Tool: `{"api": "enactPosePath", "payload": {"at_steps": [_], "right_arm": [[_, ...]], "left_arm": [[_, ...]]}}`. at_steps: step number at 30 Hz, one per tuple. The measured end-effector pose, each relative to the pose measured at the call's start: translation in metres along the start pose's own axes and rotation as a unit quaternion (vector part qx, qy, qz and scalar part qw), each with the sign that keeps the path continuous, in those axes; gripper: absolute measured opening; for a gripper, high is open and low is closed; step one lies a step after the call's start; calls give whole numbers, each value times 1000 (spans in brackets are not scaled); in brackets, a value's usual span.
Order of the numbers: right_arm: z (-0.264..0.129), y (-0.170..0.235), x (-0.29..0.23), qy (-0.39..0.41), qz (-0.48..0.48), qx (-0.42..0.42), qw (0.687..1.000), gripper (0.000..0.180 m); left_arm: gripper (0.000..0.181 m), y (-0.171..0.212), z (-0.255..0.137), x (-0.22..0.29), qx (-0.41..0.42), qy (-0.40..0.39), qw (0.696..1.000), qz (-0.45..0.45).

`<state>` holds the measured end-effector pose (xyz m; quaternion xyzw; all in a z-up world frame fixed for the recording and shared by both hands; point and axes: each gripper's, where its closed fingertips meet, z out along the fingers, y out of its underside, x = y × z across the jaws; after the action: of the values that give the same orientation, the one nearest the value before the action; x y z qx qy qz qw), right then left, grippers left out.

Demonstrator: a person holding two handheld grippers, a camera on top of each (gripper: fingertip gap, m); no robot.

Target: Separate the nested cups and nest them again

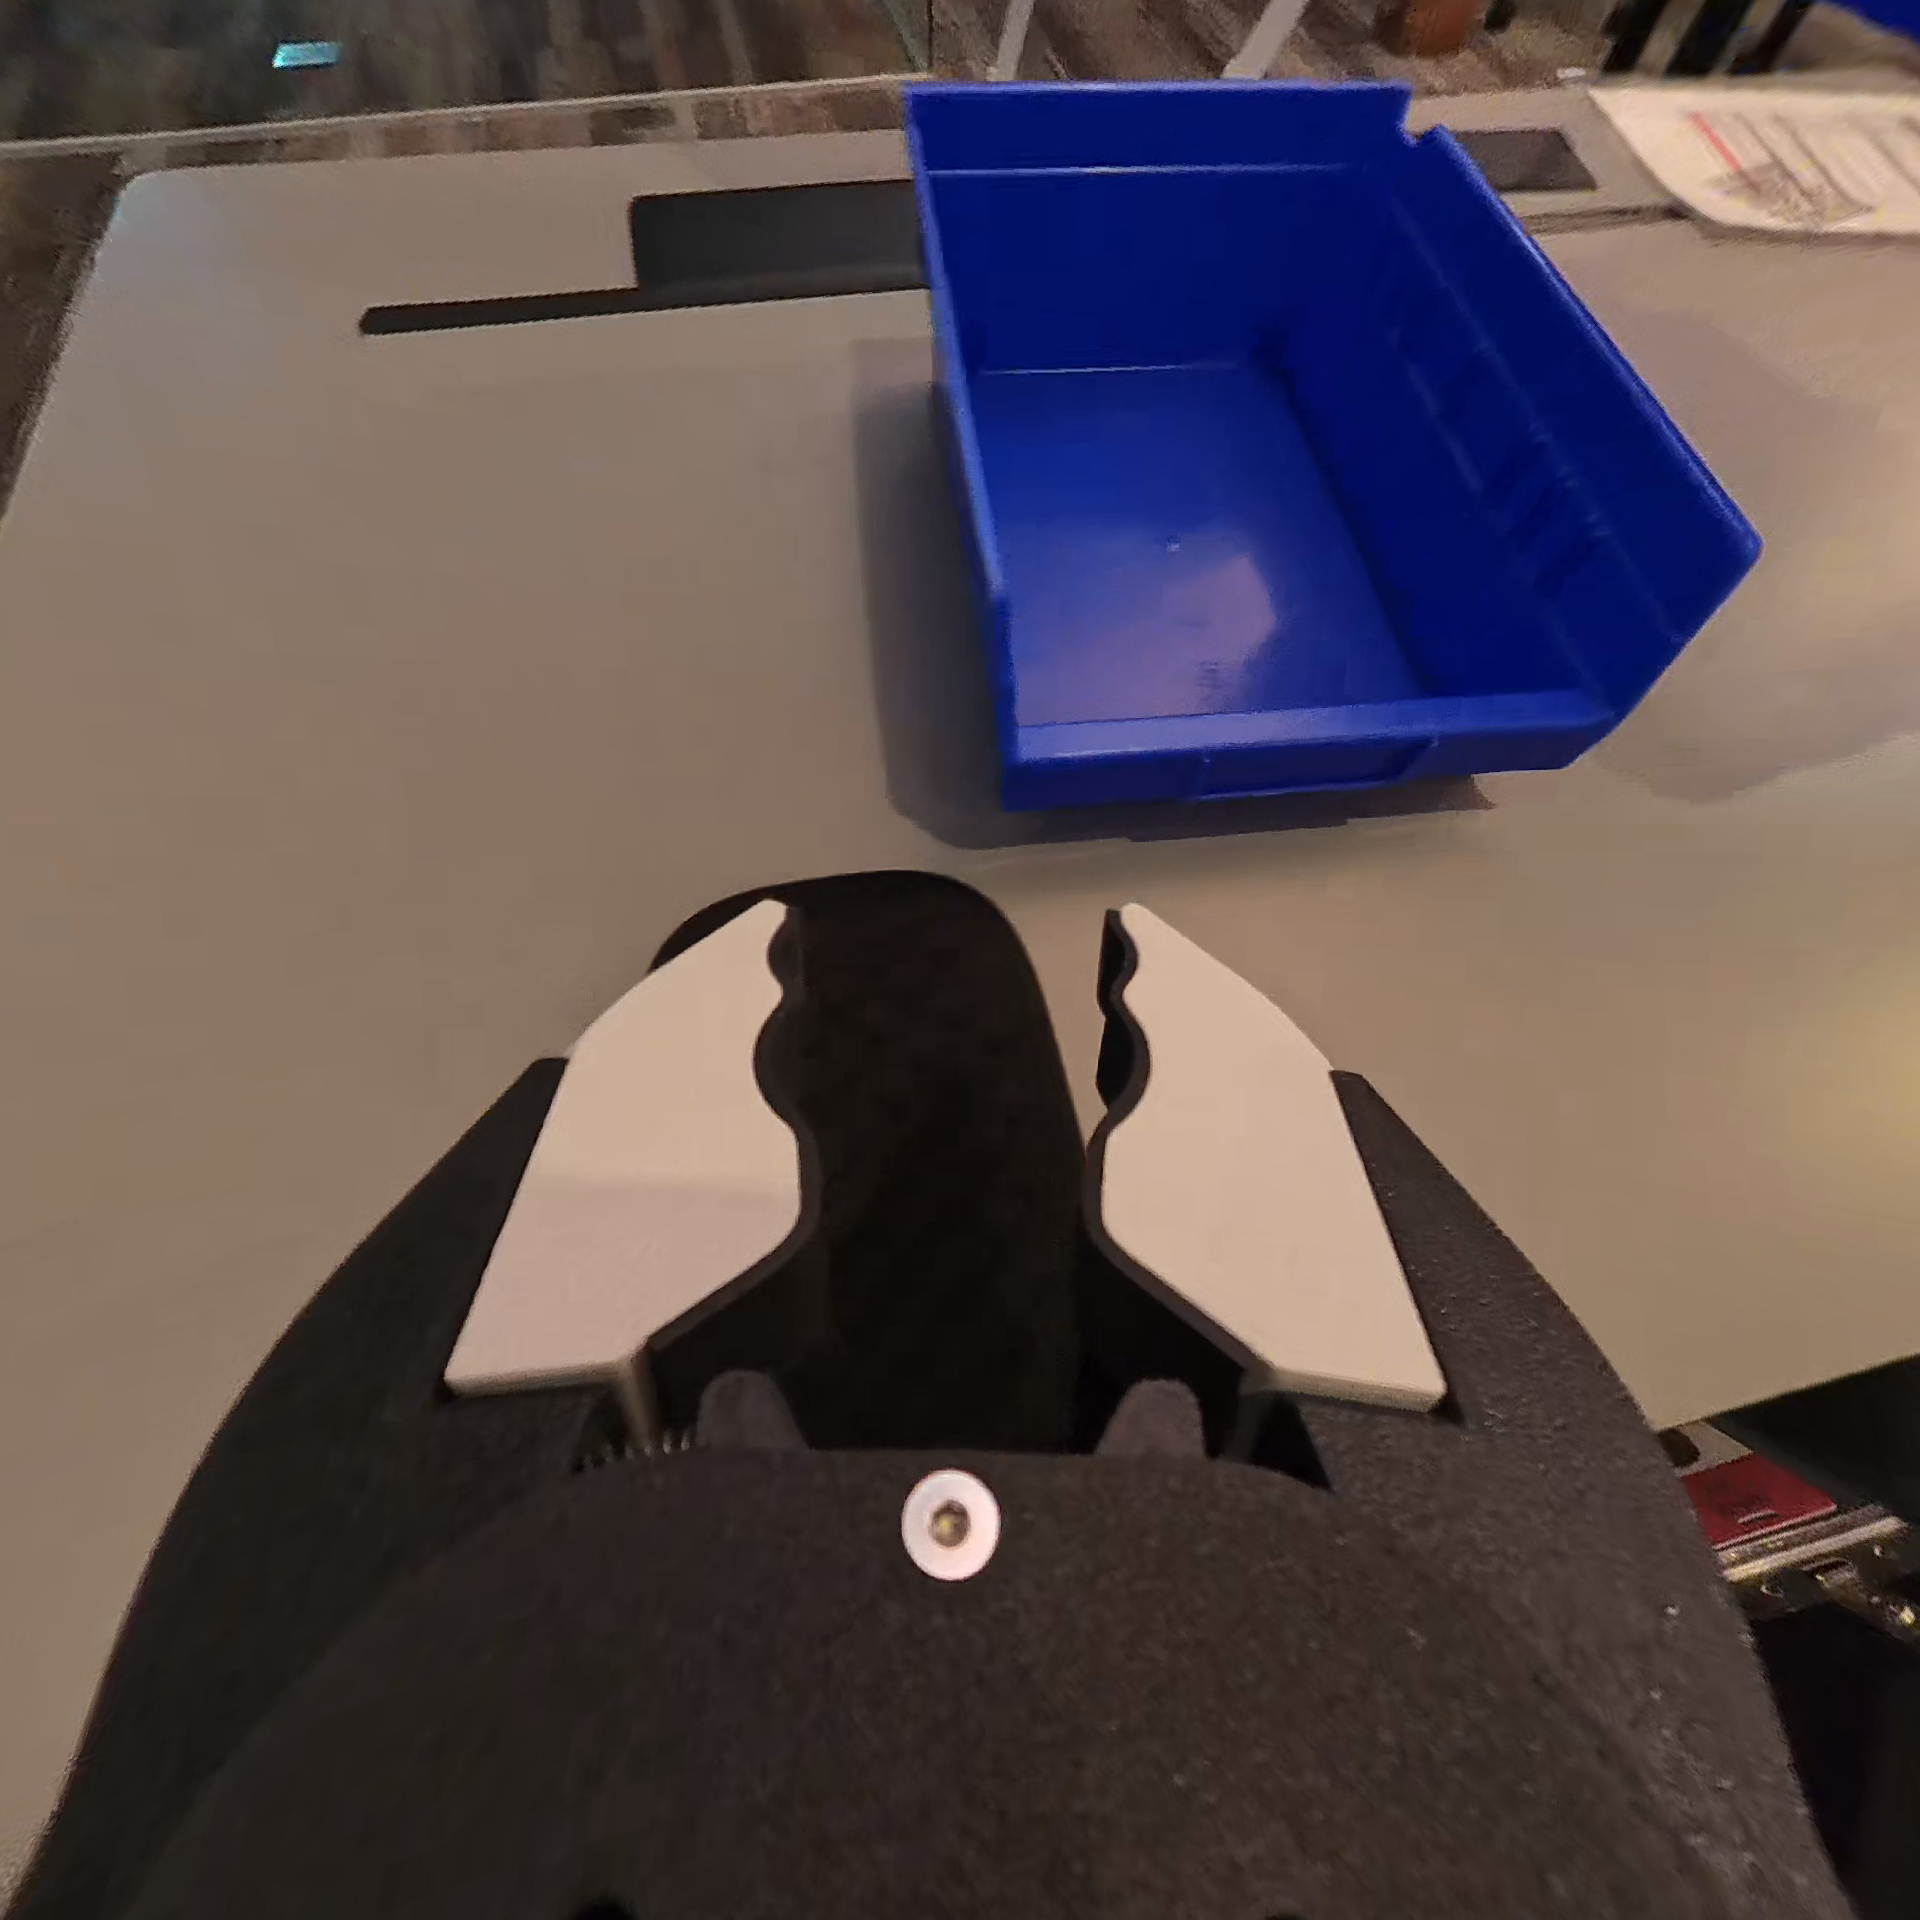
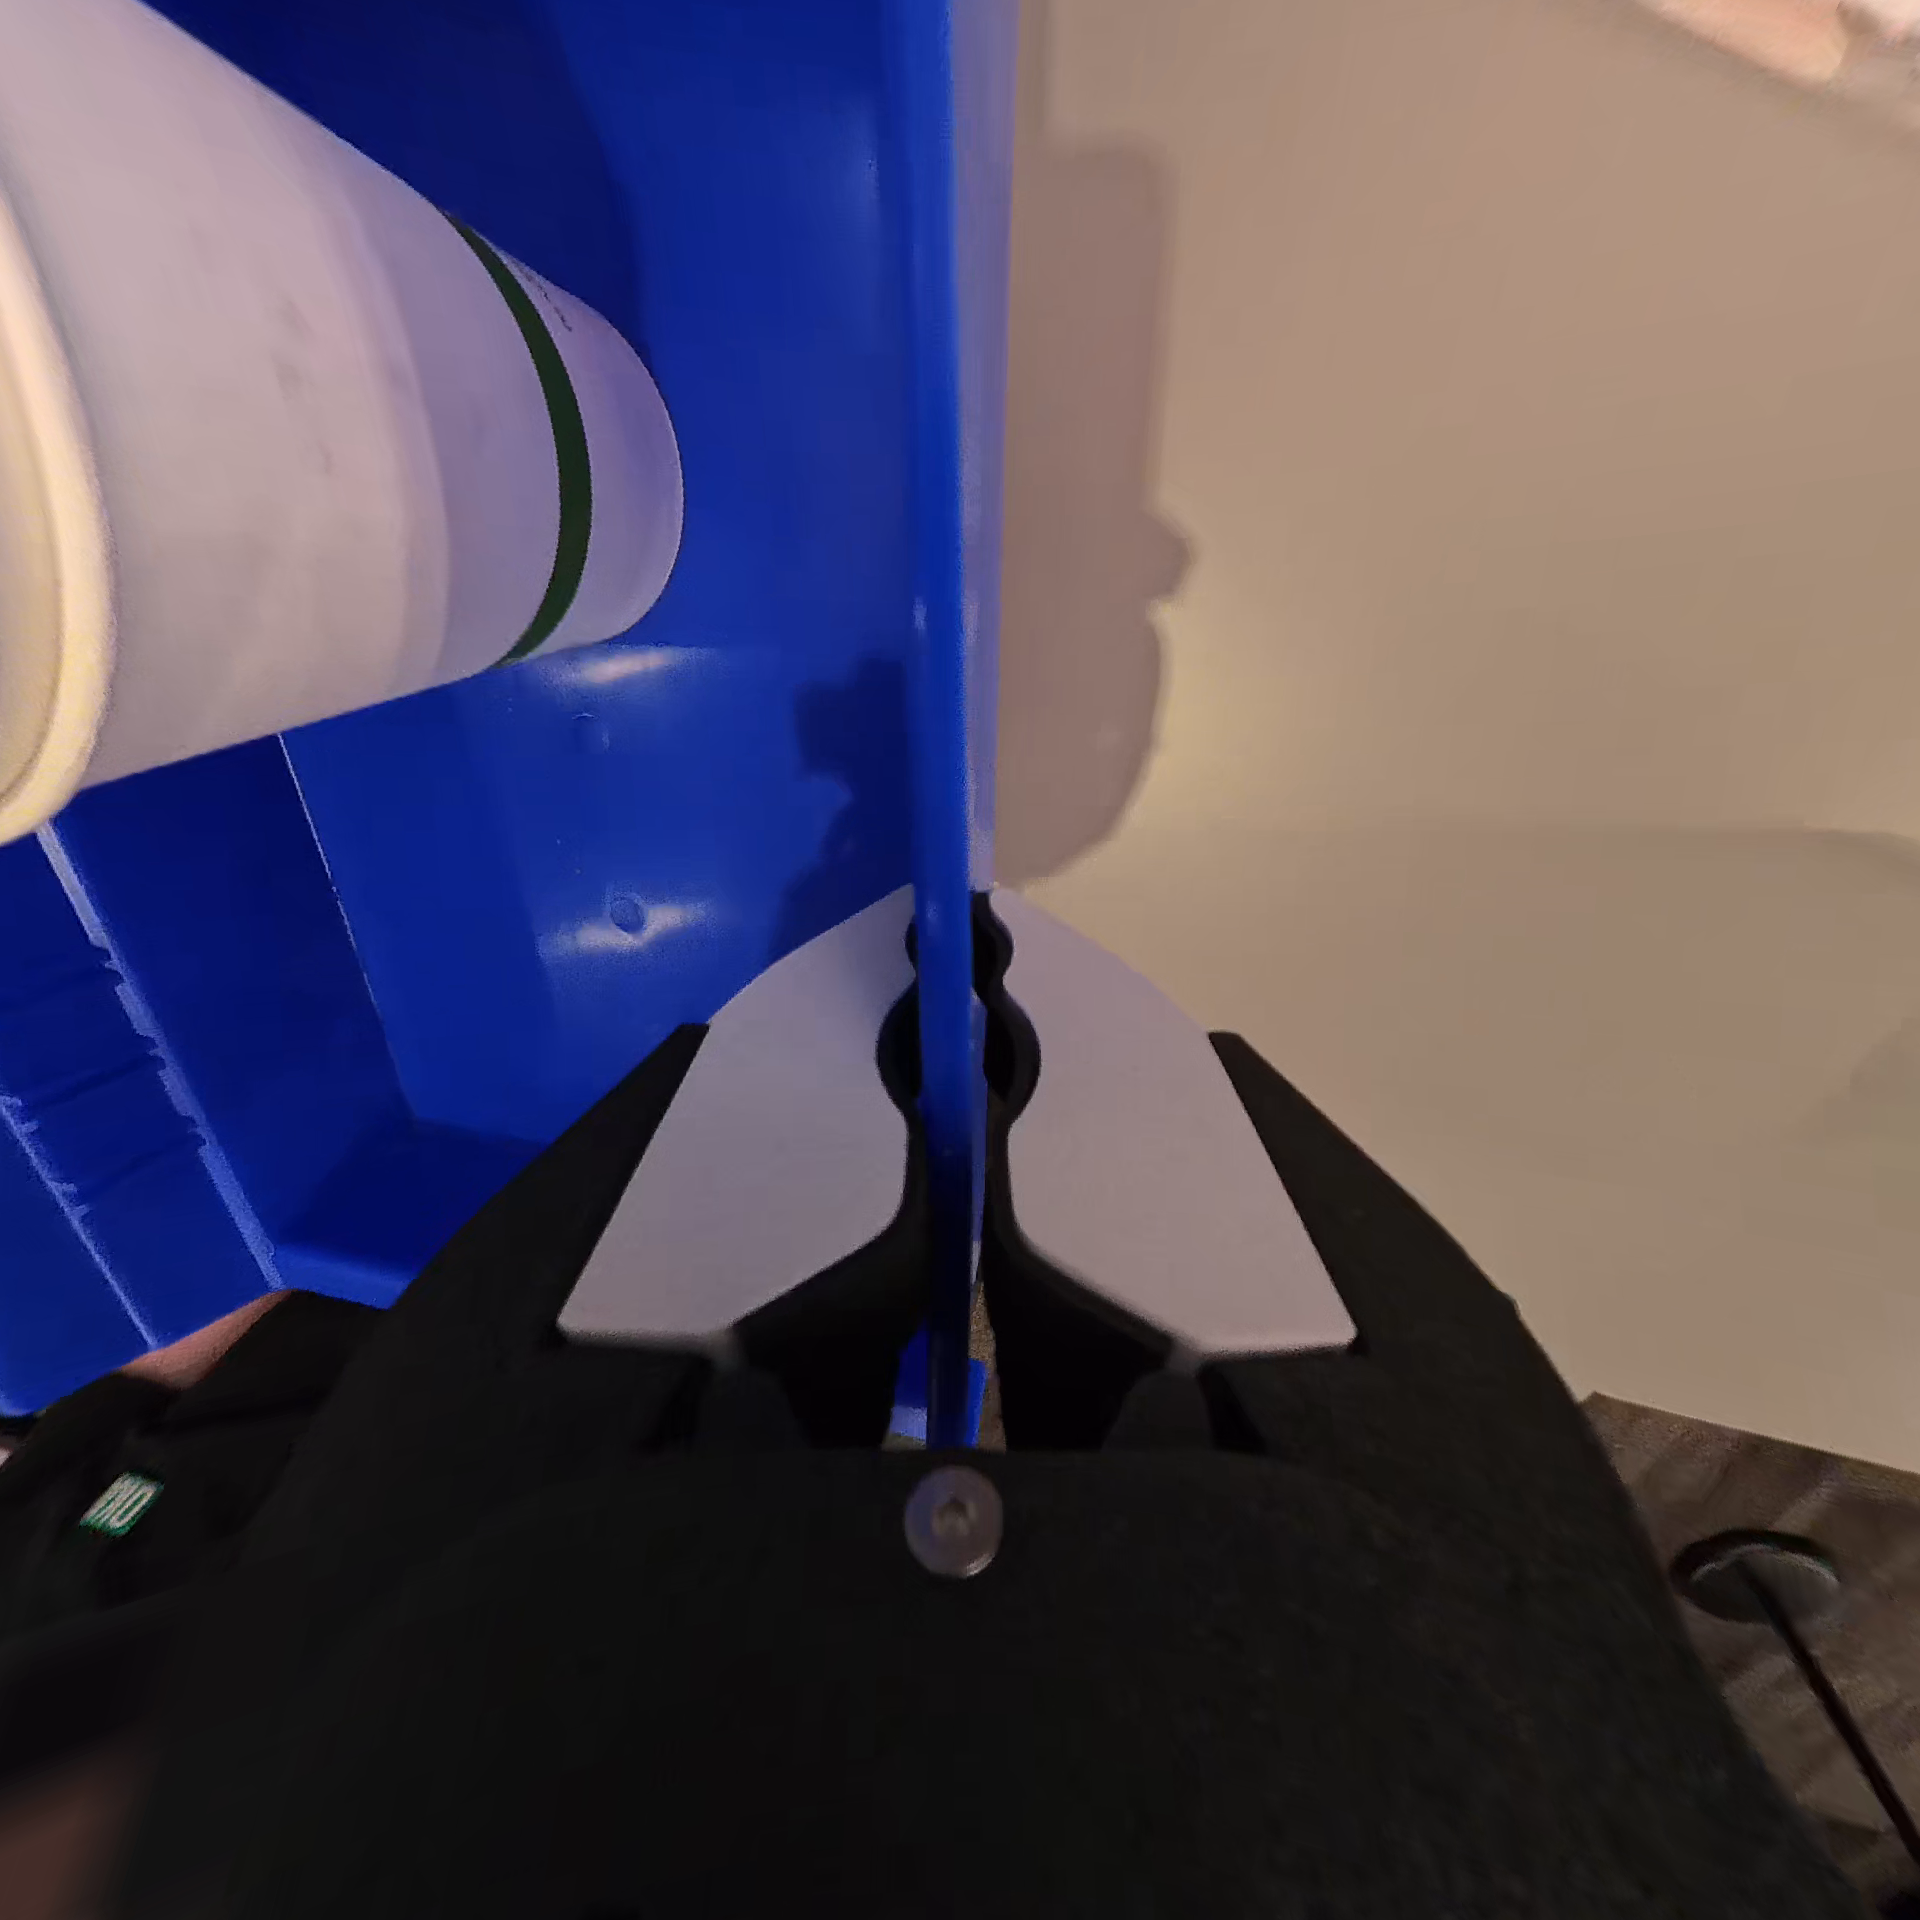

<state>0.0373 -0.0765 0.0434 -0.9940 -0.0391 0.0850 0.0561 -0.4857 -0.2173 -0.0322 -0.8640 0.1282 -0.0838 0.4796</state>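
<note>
Grey tabletop (image 1: 416, 623) fills most of the left wrist view, with a dark slot (image 1: 644, 281) cut into it toward the far edge and sheets of paper (image 1: 1766, 156) lying at the far right. On it, right of centre, stands a blue plastic bin (image 1: 1475, 436), upright, its low front lip facing the camera and its floor bare in this view. Whether this is the same bin that the right wrist view shows, I cannot tell.

In the right wrist view a blue bin (image 2: 623, 935) fills the left half of the picture. Its thin side wall runs straight away from the camera, and the right gripper (image 2: 948, 997) is clamped on that wall, one finger inside the bin and one outside. The pale table (image 2: 1507, 727) lies to the right.

Inside this bin, at the upper left, is a white paper cup (image 2: 343, 447) with a green band near its base. Its long axis slants across the bin, the narrow base pointing right and toward the clamped wall, the wide rolled rim toward the left edge of the picture. How many cups are nested there cannot be made out.

Nearer in the left view, the left gripper (image 1: 951, 935) hangs over the near part of the table, its pale fingers (image 1: 1226, 1174) apart with nothing between them.
</note>
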Motion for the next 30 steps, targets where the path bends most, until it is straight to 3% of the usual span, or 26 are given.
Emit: {"api": "enactPosePath", "payload": {"at_steps": [4,7,14,18,23,30], "right_arm": [[-33,-32,-99,2,-60,5,998,4],[-34,-55,-188,-18,-111,2,994,4],[24,-91,-400,-135,-233,-16,963,5],[73,-111,-491,-171,-271,2,947,5],[133,-129,-551,-164,-276,4,947,5],[218,-135,-556,-111,-241,-14,964,4]], "left_arm": [[52,10,-19,-31,8,-19,999,-29],[49,19,-35,-53,13,-43,998,-40],[49,36,-65,-101,29,-79,994,-72],[49,46,-81,-135,28,-123,988,-88],[49,57,-94,-170,32,-167,979,-115],[50,72,-79,-179,19,-155,978,-138]]}}
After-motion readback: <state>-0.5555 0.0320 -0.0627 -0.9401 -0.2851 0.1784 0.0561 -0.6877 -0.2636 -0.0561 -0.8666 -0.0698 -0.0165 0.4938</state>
